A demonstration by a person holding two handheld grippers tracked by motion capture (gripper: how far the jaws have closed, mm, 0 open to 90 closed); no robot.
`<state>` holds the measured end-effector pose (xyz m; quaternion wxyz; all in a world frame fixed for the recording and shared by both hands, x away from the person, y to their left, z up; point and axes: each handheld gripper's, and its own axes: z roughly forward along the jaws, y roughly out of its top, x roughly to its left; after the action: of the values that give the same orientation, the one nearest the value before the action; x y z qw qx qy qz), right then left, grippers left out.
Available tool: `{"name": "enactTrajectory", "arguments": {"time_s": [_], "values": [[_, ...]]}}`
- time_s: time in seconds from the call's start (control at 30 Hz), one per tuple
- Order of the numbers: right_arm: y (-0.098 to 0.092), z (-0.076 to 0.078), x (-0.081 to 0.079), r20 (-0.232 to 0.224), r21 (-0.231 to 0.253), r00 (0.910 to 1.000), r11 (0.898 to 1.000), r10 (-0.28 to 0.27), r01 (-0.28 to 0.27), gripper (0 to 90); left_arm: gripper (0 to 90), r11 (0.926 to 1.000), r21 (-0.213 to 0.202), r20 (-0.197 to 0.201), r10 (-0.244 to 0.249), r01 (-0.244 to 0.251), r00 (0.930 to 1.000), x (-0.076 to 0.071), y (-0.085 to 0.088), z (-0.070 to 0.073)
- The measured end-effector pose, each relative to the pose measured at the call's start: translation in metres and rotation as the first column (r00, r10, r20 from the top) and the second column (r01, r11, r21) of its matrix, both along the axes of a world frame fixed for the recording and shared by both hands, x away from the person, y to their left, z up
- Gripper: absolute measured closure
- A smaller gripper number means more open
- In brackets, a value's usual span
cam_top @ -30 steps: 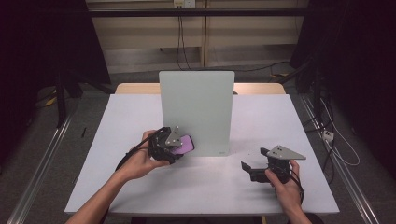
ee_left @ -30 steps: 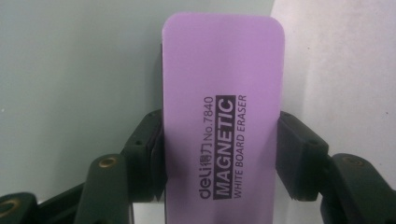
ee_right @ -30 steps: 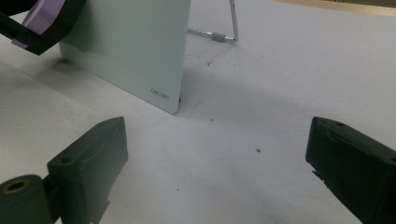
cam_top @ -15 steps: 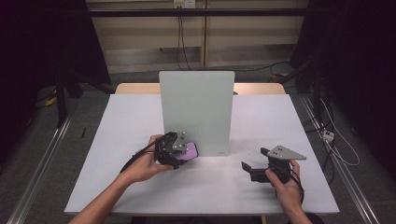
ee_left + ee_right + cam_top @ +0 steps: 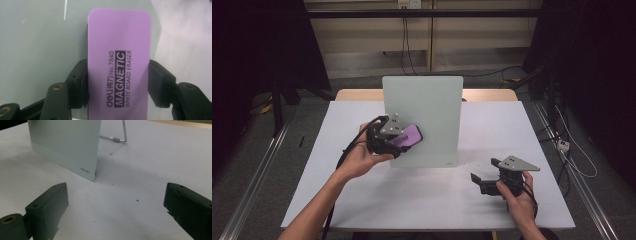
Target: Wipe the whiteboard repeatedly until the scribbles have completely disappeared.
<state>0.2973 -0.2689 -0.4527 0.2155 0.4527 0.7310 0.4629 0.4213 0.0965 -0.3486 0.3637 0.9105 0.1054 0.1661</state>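
My left gripper [image 5: 117, 85] clamps purple eraser [image 5: 118, 62] at whiteboard [image 5: 422, 120]; its view reads "MAGNETIC". Right gripper [image 5: 117, 212] jaws wide apart, its view shows board's stand [image 5: 120, 137].

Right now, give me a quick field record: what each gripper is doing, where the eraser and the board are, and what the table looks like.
left gripper: shut on the purple eraser, jaws pressing its two long edges
eraser label: MAGNETIC WHITE BOARD ERASER
eraser position: at the face of the whiteboard, left of its middle; contact cannot be told
whiteboard: standing upright on a wire stand, mid-table
right gripper: open, nothing between the jaws, low over the table right of the board
table: white top, a few dark specks near the board's corner
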Motion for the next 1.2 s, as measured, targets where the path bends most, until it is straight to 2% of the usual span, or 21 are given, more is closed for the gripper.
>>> {"name": "enactTrajectory", "arguments": {"time_s": [0.1, 0.17, 0.3, 0.4, 0.53, 0.67, 0.7, 0.73, 0.8, 0.83, 0.93, 0.97, 1.03, 1.1, 1.2], "values": [[0.000, 0.000, 0.000, -0.001, -0.001, 1.0000, 1.000, 0.002, -0.002, 5.8, 40.9, 0.9995, -0.029, 0.002, 0.013, -0.013, 0.9999, 0.003, 0.001, 0.006], [0.000, 0.000, 0.000, -0.001, -0.001, 1.0000, 1.000, 0.001, -0.001, 5.8, 40.9, 0.9997, -0.020, 0.011, 0.010, -0.009, 0.9999, 0.001, 0.000, 0.004], [0.000, 0.000, 0.000, -0.002, -0.001, 1.0000, 1.000, 0.002, -0.002, 5.8, 40.9, 0.9999, -0.001, -0.011, -0.010, 0.010, 0.9999, -0.002, -0.006, -0.006], [0.001, 0.000, 0.000, -0.002, -0.001, 1.0000, 1.000, 0.002, -0.002, 5.8, 40.9, 0.9984, 0.044, -0.031, -0.034, 0.036, 0.9989, -0.008, -0.014, -0.020], [0.000, 0.000, 0.000, -0.002, -0.001, 1.0000, 1.000, 0.001, -0.001, 5.8, 40.9, 0.9947, 0.075, -0.066, -0.065, 0.070, 0.9956, -0.012, -0.024, -0.035], [0.000, 0.000, 0.000, -0.003, 0.000, 1.0000, 1.000, 0.000, 0.000, 5.7, 40.9, 0.9942, 0.091, -0.080, -0.049, 0.057, 0.9956, -0.014, -0.027, -0.040], [0.000, 0.000, 0.000, -0.003, 0.000, 1.0000, 1.000, 0.000, 0.000, 5.8, 40.9, 0.9955, 0.076, -0.091, -0.050, 0.057, 0.9946, -0.014, -0.027, -0.041], [0.000, 0.000, 0.000, -0.001, 0.001, 1.0000, 1.000, -0.002, 0.002, 5.7, 40.9, 0.9954, 0.078, -0.107, -0.048, 0.056, 0.9931, -0.014, -0.026, -0.042], [0.000, 0.000, 0.000, -0.005, 0.004, 1.0000, 1.000, -0.004, 0.004, 5.7, 40.9, 0.9967, 0.065, -0.118, -0.041, 0.049, 0.9922, -0.014, -0.026, -0.044], [0.000, 0.000, 0.000, -0.004, 0.004, 1.0000, 1.000, -0.003, 0.003, 5.8, 40.9, 0.9949, 0.081, -0.125, -0.050, 0.060, 0.9910, -0.013, -0.024, -0.042], [0.000, 0.000, 0.000, -0.002, 0.003, 1.0000, 1.000, -0.002, 0.002, 5.8, 40.9, 0.9955, 0.071, -0.142, -0.053, 0.063, 0.9884, -0.015, -0.022, -0.042], [0.000, 0.000, 0.001, -0.003, 0.003, 1.0000, 1.000, -0.003, 0.003, 5.7, 41.0, 0.9974, 0.047, -0.151, -0.046, 0.054, 0.9874, -0.016, -0.022, -0.043], [0.001, 0.000, 0.001, -0.008, 0.006, 0.9999, 1.000, -0.007, 0.007, 5.7, 40.9, 0.9978, 0.043, -0.154, -0.043, 0.050, 0.9872, -0.016, -0.018, -0.042], [0.001, 0.000, 0.002, -0.009, 0.006, 0.9999, 1.000, -0.006, 0.006, 5.7, 40.9, 0.9987, 0.016, -0.174, -0.046, 0.049, 0.9837, -0.015, -0.015, -0.042], [0.003, -0.001, 0.003, -0.009, 0.002, 0.9999, 1.000, -0.006, 0.006, 5.7, 40.9, 0.9994, -0.002, -0.185, -0.035, 0.035, 0.9821, -0.016, -0.010, -0.038]]}}
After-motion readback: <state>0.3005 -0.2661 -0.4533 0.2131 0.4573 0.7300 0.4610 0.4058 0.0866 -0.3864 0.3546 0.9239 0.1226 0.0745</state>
